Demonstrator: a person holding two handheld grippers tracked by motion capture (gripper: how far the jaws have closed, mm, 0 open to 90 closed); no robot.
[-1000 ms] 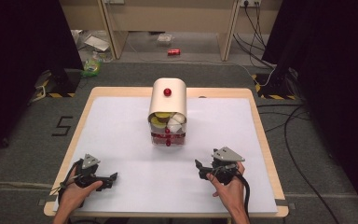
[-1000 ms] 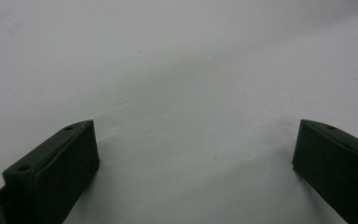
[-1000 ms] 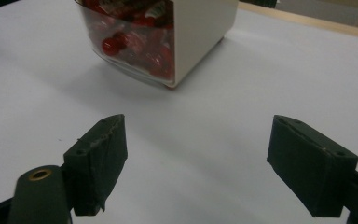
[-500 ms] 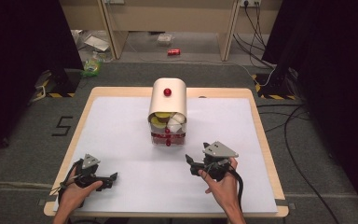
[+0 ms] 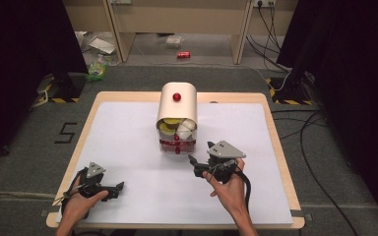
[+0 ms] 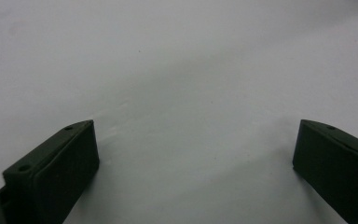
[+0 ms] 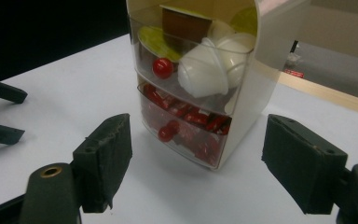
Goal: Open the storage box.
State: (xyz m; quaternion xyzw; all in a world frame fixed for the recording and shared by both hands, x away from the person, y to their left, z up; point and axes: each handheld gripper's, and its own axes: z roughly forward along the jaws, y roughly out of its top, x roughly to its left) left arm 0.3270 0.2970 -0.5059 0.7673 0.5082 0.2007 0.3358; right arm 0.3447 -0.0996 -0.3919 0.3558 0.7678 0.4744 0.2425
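Note:
A cream cabinet (image 5: pixel 177 104) with two clear drawers stands at the table's middle, a red knob (image 5: pixel 176 97) on its top. Its upper drawer (image 7: pixel 193 56) holds white and yellow-green capsules, the lower drawer (image 7: pixel 186 128) red packets, and each has a red knob. My right gripper (image 5: pixel 195 166) sits just right of the cabinet's front. It is open, and its jaws point at the drawers (image 7: pixel 196 163) with nothing between them. My left gripper (image 5: pixel 117 189) rests open near the front left edge, over bare white surface (image 6: pixel 193 154).
A white sheet covers the wooden table (image 5: pixel 128 137). On the floor beyond lie a red can (image 5: pixel 183 54), a green bag (image 5: pixel 97 71) and cables (image 5: pixel 315 132) at the right. The left gripper (image 7: pixel 2 112) lies far off in the right gripper view.
My right gripper has moved left and forward, closer to the cabinet's front. The left gripper has stayed where it was.

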